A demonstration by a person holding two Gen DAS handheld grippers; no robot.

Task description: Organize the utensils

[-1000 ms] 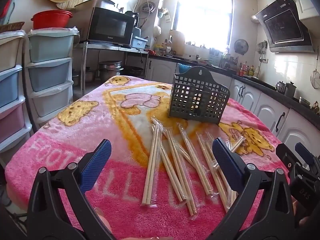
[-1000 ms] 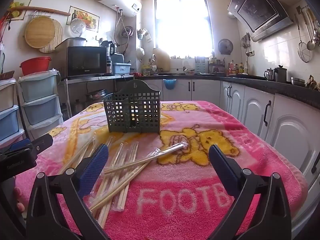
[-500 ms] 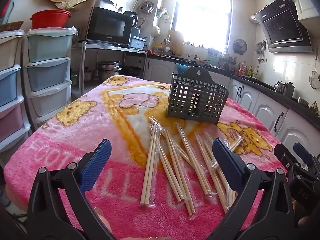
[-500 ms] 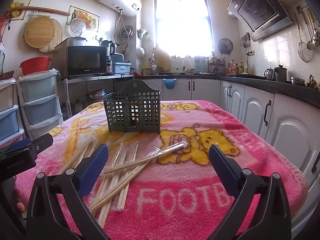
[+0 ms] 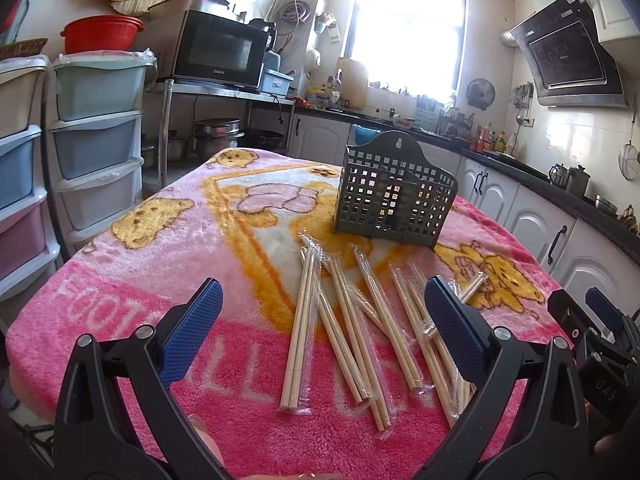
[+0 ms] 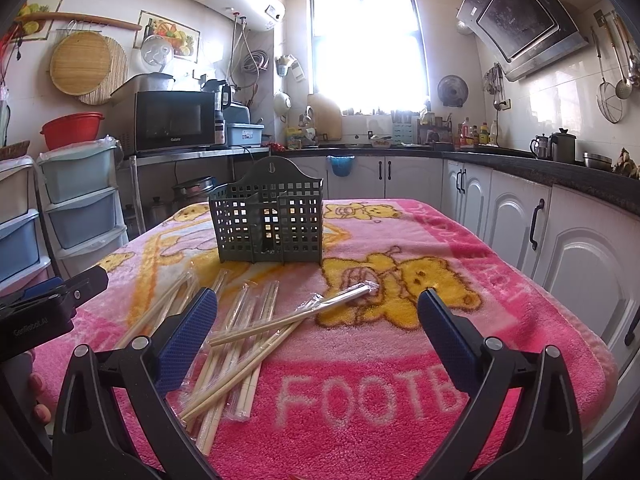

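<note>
Little has changed over the last second: the left gripper [image 5: 322, 322] has crept a shade nearer the table, so the holder [image 5: 394, 196] and the chopsticks [image 5: 348, 320] sit a touch lower and larger in its view, while the right gripper [image 6: 316, 328] has held its place almost exactly. Both tools are spread wide, with nothing between their blue pads [image 5: 192, 330], so no pick has begun. The chopsticks, each pair in a clear sleeve, lie loose on the pink blanket [image 5: 140, 248] in a rough fan just in front of the dark slotted holder, which stands upright farther back; none is in it yet, as far as the grid walls let me see, though glare from the window makes its inside hard to read. In the right view one wrapped pair [image 6: 292, 312] lies crosswise over the others, pointing toward the yellow bear print [image 6: 404, 280]. The small forward drift of the left tool suggests it is lining up on the leftmost pairs [image 5: 302, 324]; the task looks to be at its very start, with every pair still to be lifted and dropped into the holder. The slick sleeves may slide when pinched.
</note>
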